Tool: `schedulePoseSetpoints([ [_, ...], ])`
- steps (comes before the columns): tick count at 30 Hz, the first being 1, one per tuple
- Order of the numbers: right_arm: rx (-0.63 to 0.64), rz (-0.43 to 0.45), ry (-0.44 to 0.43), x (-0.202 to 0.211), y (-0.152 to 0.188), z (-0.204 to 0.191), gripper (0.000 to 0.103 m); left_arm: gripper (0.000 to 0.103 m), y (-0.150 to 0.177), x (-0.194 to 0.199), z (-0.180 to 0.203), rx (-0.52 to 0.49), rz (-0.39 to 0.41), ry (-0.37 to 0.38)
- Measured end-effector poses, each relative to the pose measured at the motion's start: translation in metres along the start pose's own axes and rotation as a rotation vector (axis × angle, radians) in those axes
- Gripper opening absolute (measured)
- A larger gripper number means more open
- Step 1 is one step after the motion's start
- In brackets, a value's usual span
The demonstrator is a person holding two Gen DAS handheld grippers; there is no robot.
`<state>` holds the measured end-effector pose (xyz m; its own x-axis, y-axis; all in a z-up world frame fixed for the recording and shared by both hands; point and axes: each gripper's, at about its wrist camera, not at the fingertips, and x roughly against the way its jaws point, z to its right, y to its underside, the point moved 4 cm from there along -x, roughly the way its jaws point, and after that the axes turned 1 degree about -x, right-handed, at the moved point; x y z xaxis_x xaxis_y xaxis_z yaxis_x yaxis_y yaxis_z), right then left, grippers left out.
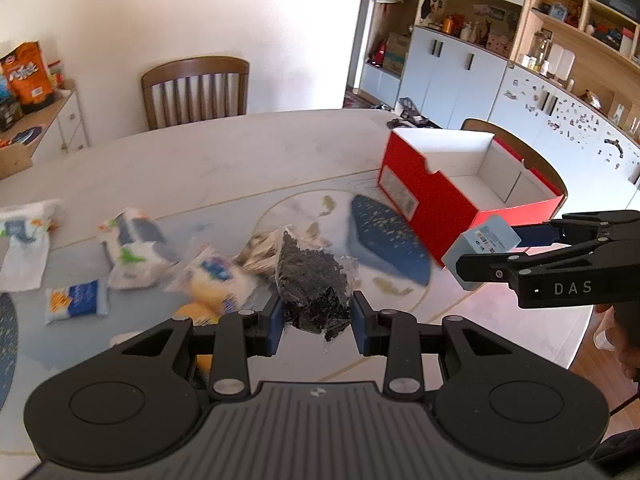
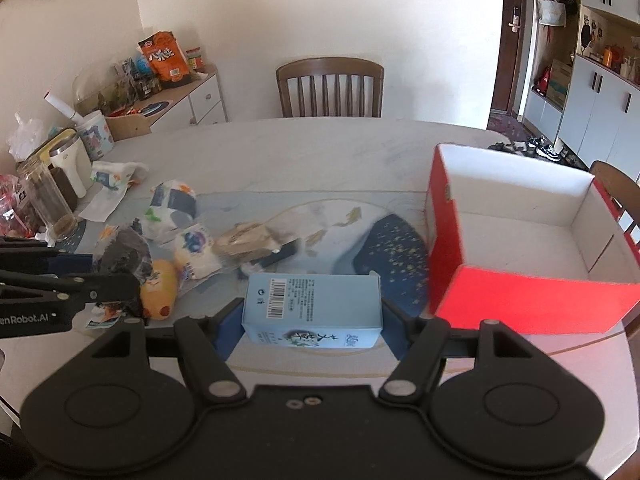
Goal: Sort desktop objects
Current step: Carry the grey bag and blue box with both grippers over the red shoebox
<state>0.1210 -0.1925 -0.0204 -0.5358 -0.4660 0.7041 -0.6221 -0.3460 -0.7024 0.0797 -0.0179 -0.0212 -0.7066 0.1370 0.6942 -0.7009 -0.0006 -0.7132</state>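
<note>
My left gripper [image 1: 318,322] is shut on a clear bag of black bits [image 1: 314,284] and holds it above the table; the bag also shows in the right wrist view [image 2: 124,254]. My right gripper [image 2: 312,320] is shut on a light blue carton [image 2: 314,306] with a barcode, held above the table left of the open red box [image 2: 532,300]. In the left wrist view the carton [image 1: 480,246] hangs just in front of the red box [image 1: 432,200], whose white inside looks bare.
Several snack packets [image 1: 134,252] and a yellow packet [image 2: 160,288] lie on the light tablecloth [image 2: 320,208]. A dark blue mat [image 1: 384,236] lies beside the box. Jars and a mug [image 2: 68,164] stand at the left. A wooden chair [image 2: 330,88] stands behind.
</note>
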Motion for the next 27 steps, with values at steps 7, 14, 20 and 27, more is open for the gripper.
schedulePoseSetpoints([
  [7, -0.012, 0.011, 0.004, 0.003, -0.010, 0.033, 0.069, 0.033, -0.022, -0.018, 0.033, -0.033, 0.007, 0.019],
  [14, -0.024, 0.025, 0.014, 0.006, -0.018, 0.064, 0.069, 0.033, -0.040, -0.036, 0.066, -0.072, 0.011, 0.049],
  [20, -0.040, 0.037, 0.040, 0.008, -0.023, 0.092, 0.069, 0.033, -0.055, -0.052, 0.094, -0.104, 0.015, 0.073],
  [27, -0.061, 0.047, 0.074, 0.011, -0.025, 0.125, 0.069, 0.033, -0.071, -0.071, 0.122, -0.139, 0.016, 0.091],
])
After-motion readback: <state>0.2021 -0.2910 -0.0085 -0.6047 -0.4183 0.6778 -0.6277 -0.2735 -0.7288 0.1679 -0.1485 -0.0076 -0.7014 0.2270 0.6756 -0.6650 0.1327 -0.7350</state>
